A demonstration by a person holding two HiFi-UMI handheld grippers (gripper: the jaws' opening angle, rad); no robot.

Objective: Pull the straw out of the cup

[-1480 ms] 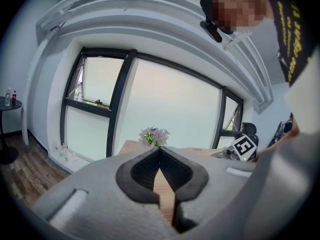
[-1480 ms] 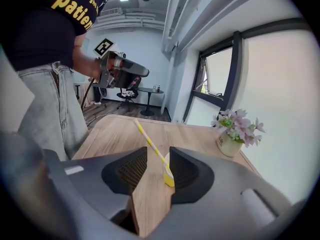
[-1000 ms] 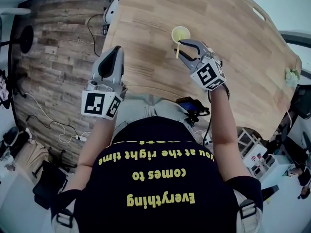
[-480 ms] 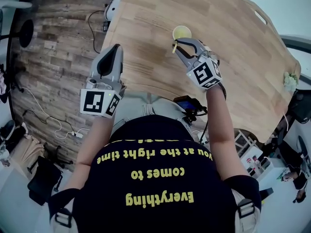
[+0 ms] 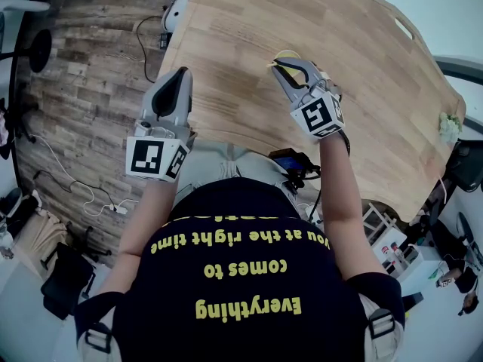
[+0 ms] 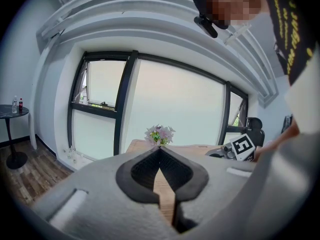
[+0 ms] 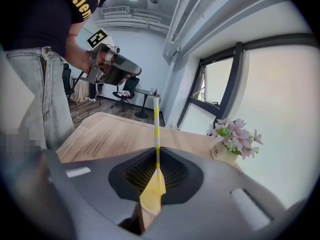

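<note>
A yellow cup (image 5: 287,53) stands on the wooden table (image 5: 226,29), mostly hidden under my right gripper (image 5: 275,65). In the right gripper view a yellow-and-white striped straw (image 7: 156,126) rises upright from the yellow cup (image 7: 152,198) seen between the jaws. The right gripper (image 7: 157,156) has its jaws closing, and its pads meet on the straw just above the cup. My left gripper (image 5: 179,76) hovers at the table's near left edge, shut and empty; in its own view the left gripper (image 6: 160,150) has its tips together.
A small pot of pink flowers (image 7: 227,140) stands on the table beyond the cup; a flower pot (image 6: 159,133) also shows in the left gripper view. Another small plant (image 5: 450,121) sits at the table's right edge. Cables lie on the floor (image 5: 83,104) to the left.
The right gripper's jaws have closed from wide open onto the straw and shifted slightly over the cup, which now hides most of it. The left gripper has stayed put.
</note>
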